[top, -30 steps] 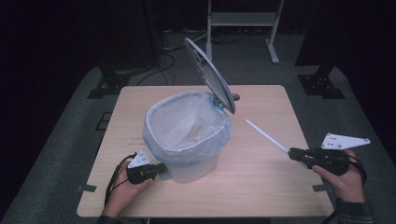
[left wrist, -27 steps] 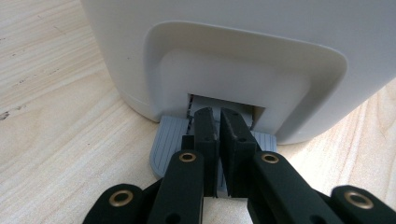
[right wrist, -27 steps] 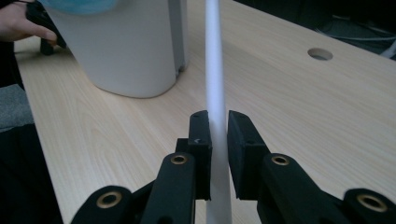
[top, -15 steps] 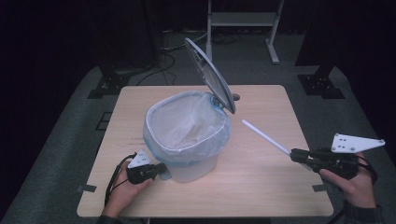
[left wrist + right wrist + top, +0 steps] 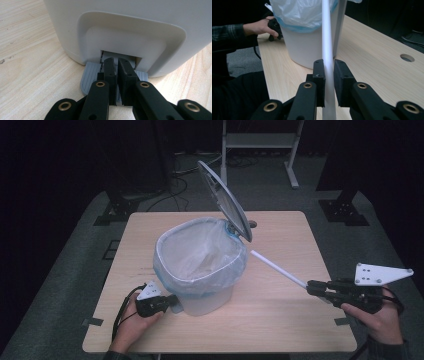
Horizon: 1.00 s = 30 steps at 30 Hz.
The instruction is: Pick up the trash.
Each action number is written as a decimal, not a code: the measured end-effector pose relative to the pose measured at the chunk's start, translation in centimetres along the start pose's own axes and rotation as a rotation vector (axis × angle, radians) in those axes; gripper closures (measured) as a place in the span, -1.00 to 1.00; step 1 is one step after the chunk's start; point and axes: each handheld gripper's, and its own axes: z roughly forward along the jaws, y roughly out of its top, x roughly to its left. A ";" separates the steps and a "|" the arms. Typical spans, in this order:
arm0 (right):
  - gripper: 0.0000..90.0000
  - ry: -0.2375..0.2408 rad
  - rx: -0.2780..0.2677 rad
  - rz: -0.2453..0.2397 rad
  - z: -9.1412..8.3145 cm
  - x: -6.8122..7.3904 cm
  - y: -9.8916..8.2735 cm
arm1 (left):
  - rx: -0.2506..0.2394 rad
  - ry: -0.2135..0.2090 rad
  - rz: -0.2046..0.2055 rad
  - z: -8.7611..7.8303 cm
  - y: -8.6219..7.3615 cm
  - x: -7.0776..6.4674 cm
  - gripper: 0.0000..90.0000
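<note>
A white pedal bin [image 5: 205,292] with a pale blue liner stands mid-table, its lid [image 5: 225,207] tilted up at the back. My left gripper [image 5: 172,301] lies at the bin's front foot. Its jaws are shut with nothing between them, and they rest on the grey ribbed pedal [image 5: 90,75]; the left gripper [image 5: 117,61] tips reach the slot under the bin [image 5: 125,30]. My right gripper [image 5: 311,287] is shut on a thin white rod [image 5: 277,269] that slants towards the bin's rim. In the right gripper view the rod [image 5: 327,37] runs up between the pads of the right gripper [image 5: 329,65].
The wooden table [image 5: 280,325] has bare room right of the bin and a round cable hole [image 5: 407,58] near its far edge. A person's hand and plaid sleeve [image 5: 234,31] hold the left gripper [image 5: 274,26] beside the bin. A metal stand [image 5: 260,140] is behind the table.
My right gripper has risen with the rod, and the rod's far end has come closer to the bin. The left gripper has stayed on the pedal.
</note>
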 end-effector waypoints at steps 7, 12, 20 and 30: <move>0.76 0.039 -0.014 -0.016 0.3 0.6 1.3 | 0.000 0.000 0.000 0.0 0.0 0.0 0.90; 0.76 0.073 -0.032 -0.033 1.0 0.8 2.4 | 0.000 0.000 -0.001 0.0 0.0 0.0 0.90; 0.76 0.108 -0.060 -0.055 2.3 1.2 4.6 | -0.001 -0.001 -0.004 0.0 0.0 0.0 0.90; 0.76 0.149 -0.088 -0.065 4.1 1.3 6.8 | -0.001 -0.003 -0.006 0.0 0.0 0.0 0.89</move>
